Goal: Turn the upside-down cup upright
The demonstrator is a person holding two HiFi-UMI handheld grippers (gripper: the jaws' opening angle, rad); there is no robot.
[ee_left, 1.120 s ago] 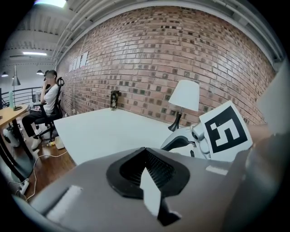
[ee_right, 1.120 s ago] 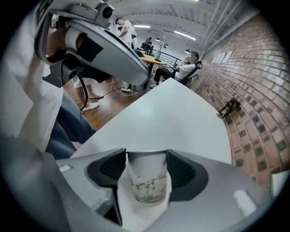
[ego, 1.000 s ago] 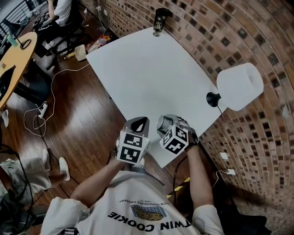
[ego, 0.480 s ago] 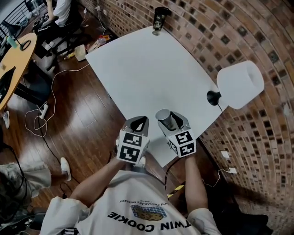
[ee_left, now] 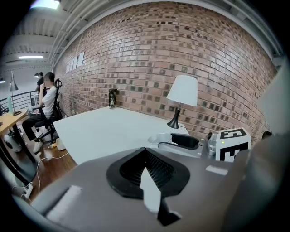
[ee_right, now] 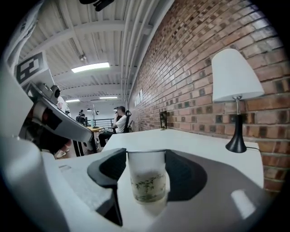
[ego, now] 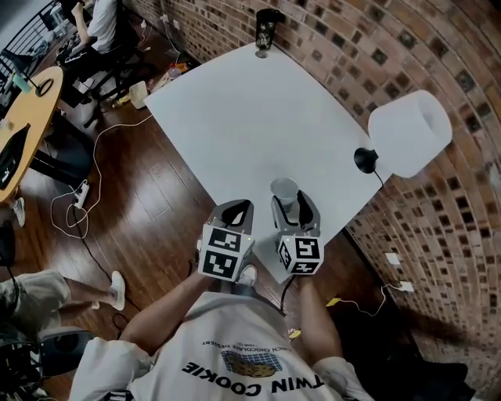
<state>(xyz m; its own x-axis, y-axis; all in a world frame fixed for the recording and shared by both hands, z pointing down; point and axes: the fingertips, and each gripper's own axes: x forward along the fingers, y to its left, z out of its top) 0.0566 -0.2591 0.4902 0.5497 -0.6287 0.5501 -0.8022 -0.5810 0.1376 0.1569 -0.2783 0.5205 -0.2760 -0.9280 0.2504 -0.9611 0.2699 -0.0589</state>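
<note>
The brick wall (ego: 407,47) curves round the head view from 12 to 4 o'clock, and a dark wooden floor (ego: 141,204) fills the side from 7 to 10 o'clock. The white desk (ego: 250,117) lies between them, one corner pointing to 12 o'clock and its nearest corner to 6 o'clock. A seated person (ego: 98,23) is well apart from it, at about 10 o'clock.

A lamp (ego: 409,133) with a white shade stands on the desk's 3 o'clock edge, against the wall.

Both tools are over the desk's near corner, side by side. The left tool (ego: 237,207) is at about 7 o'clock of that corner; in the left gripper view its jaws are clenched tip to tip with nothing between them.

The right tool (ego: 296,205), just beside it toward 3 o'clock, is grasping the cup (ego: 284,188). In the right gripper view the translucent cup (ee_right: 146,181) stands upright between the two pads, open rim at 12 o'clock and a faint green leaf print near its base. Whether its base touches the desk cannot be told.

A dark tumbler (ego: 264,30) stands on the far corner, at 12 o'clock.
</note>
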